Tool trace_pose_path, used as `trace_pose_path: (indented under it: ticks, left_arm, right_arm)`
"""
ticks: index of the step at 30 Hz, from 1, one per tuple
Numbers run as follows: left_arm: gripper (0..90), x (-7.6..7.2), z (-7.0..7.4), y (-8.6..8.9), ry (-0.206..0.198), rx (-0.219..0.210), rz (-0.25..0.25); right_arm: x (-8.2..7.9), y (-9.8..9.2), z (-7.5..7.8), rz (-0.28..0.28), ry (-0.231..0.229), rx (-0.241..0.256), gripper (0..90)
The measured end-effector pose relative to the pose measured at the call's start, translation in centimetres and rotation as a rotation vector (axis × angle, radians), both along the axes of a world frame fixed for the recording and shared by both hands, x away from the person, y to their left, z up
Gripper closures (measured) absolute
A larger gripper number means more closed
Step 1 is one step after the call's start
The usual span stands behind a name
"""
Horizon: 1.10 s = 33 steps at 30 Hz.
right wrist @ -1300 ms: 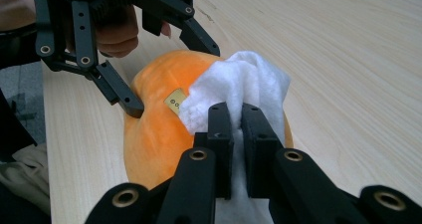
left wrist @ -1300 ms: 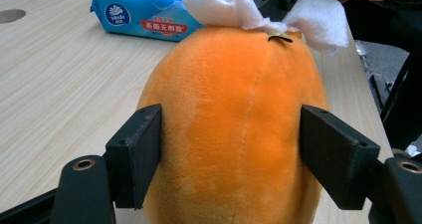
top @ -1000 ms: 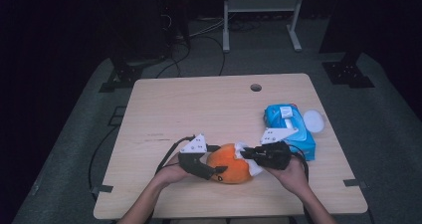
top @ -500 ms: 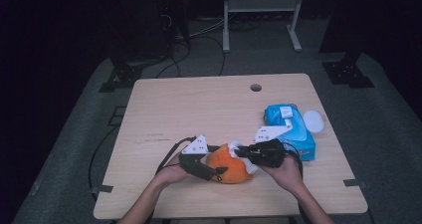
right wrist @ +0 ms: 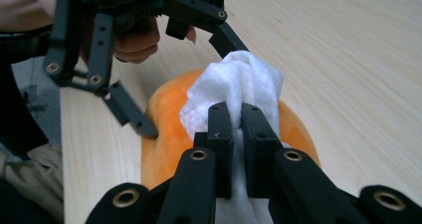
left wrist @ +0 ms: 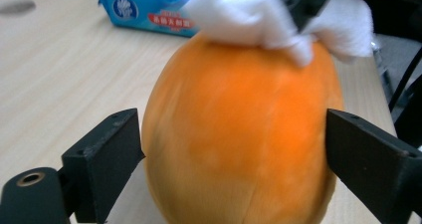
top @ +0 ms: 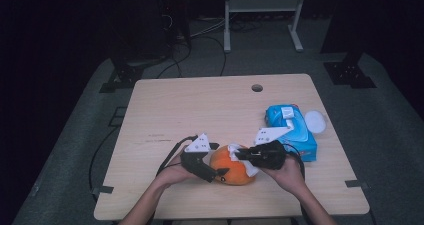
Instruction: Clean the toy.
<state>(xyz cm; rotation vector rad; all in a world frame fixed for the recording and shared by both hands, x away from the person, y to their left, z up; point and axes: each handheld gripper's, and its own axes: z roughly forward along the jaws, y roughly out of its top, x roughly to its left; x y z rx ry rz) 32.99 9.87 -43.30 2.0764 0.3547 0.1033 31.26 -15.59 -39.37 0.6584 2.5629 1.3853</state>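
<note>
High view: wipes pack (top: 292, 130) beside fruit (top: 231, 169)

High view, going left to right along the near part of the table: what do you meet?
left gripper → orange fruit → white wipe → right gripper → blue wipes pack → white round lid

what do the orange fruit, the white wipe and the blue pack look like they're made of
The round orange fruit looks smooth and matt, with a soft mottled skin; real or plastic, I can't tell. The crumpled white wipe looks like thin fibrous nonwoven cloth, folding softly. The blue rectangular pack looks like glossy printed plastic film, going by its sheen.
</note>
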Motion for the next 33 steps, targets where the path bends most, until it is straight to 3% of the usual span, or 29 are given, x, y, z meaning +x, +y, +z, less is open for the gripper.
trace_pose_path:
  ticks: [2,5,7,12,14,16,19,26,30,33]
  left_arm:
    - [21.5,-0.4,0.2,-0.3,-0.031,0.005,-0.006]
    - [29.2,-1.1,1.1,-1.0,-0.093,0.040,0.000]
    - [30.9,-1.5,1.3,-1.3,-0.119,0.052,-0.005]
    - [31.0,-2.4,1.7,-2.1,-0.200,0.098,-0.039]
    - [30.3,-2.4,1.4,-2.2,-0.209,0.110,-0.046]
    - [30.1,-2.1,1.2,-1.9,-0.187,0.089,-0.043]
    - [29.8,-1.7,0.9,-1.4,-0.159,0.073,-0.044]
    - [26.0,-1.1,0.4,-0.7,-0.105,0.047,-0.040]
    - [18.8,-0.9,0.2,-0.4,-0.040,0.018,-0.037]
    - [12.1,-0.6,0.4,-0.2,0.047,-0.013,-0.024]
  right_arm:
    - [-0.1,-0.4,0.2,-0.002,0.000,-0.012,83.5]
    - [-0.4,-0.5,1.0,-0.011,-0.020,-0.039,83.4]
    - [-0.6,-0.1,1.6,-0.012,-0.046,-0.059,83.5]
    - [-0.8,2.6,2.1,0.055,-0.052,-0.055,83.4]
    - [-0.8,3.5,2.0,0.070,-0.052,-0.079,83.4]
    - [-0.6,3.9,1.9,0.074,-0.053,-0.102,83.5]
    - [-0.1,2.9,1.9,0.047,-0.035,-0.080,83.4]
    - [0.6,-2.3,0.9,-0.054,0.037,-0.014,83.4]
    - [0.2,-3.8,0.0,-0.063,0.070,0.008,83.3]
    - [-0.3,-4.0,-0.4,-0.051,0.081,0.026,83.3]
